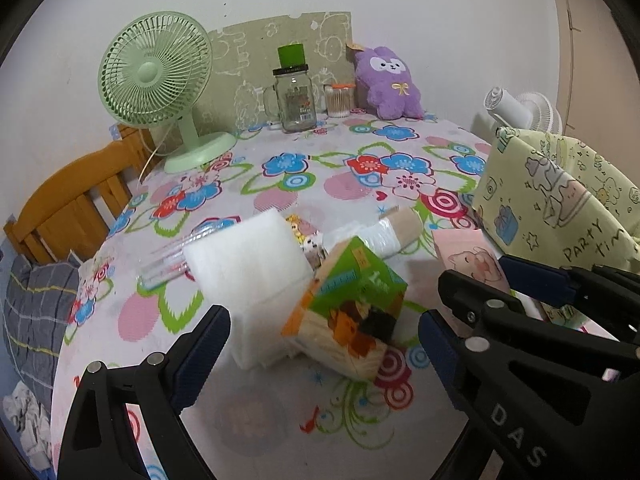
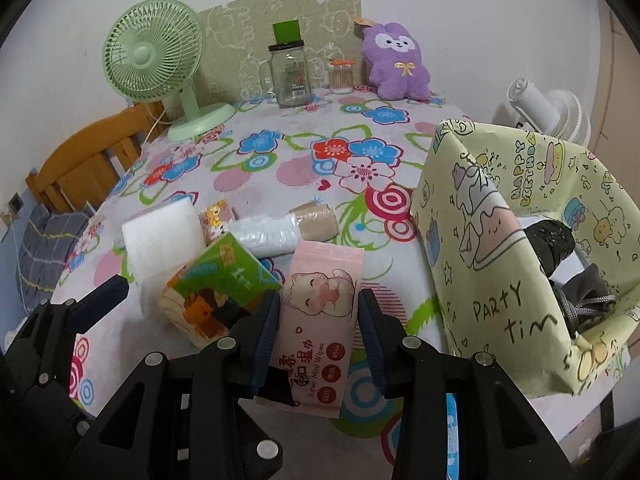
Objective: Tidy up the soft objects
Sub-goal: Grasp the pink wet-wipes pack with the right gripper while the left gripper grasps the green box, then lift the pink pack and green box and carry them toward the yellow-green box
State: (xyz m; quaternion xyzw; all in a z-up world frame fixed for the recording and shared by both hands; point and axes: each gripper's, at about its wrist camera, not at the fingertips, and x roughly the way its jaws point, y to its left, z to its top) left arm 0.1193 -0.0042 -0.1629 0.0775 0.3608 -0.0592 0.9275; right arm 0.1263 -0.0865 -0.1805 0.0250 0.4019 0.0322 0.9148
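My right gripper (image 2: 319, 320) is shut on a pink pack of mini wipes (image 2: 320, 312) with a cat picture, just left of the yellow party-print box (image 2: 500, 264). The pack also shows in the left wrist view (image 1: 472, 256). My left gripper (image 1: 324, 340) is open and empty, its fingers either side of a white foam block (image 1: 248, 272) and a green and orange tissue pack (image 1: 352, 312) on the flowered table. A purple plush (image 2: 394, 66) sits at the back. Dark soft items (image 2: 560, 264) lie inside the box.
A green desk fan (image 2: 154, 60), a glass jar (image 2: 289, 76) and a cotton swab tub (image 2: 342, 76) stand at the back. A wrapped roll (image 2: 288, 228) and a small printed pack (image 2: 218, 216) lie mid-table. A wooden chair (image 2: 80, 160) is at the left, a white fan (image 2: 548, 112) at the right.
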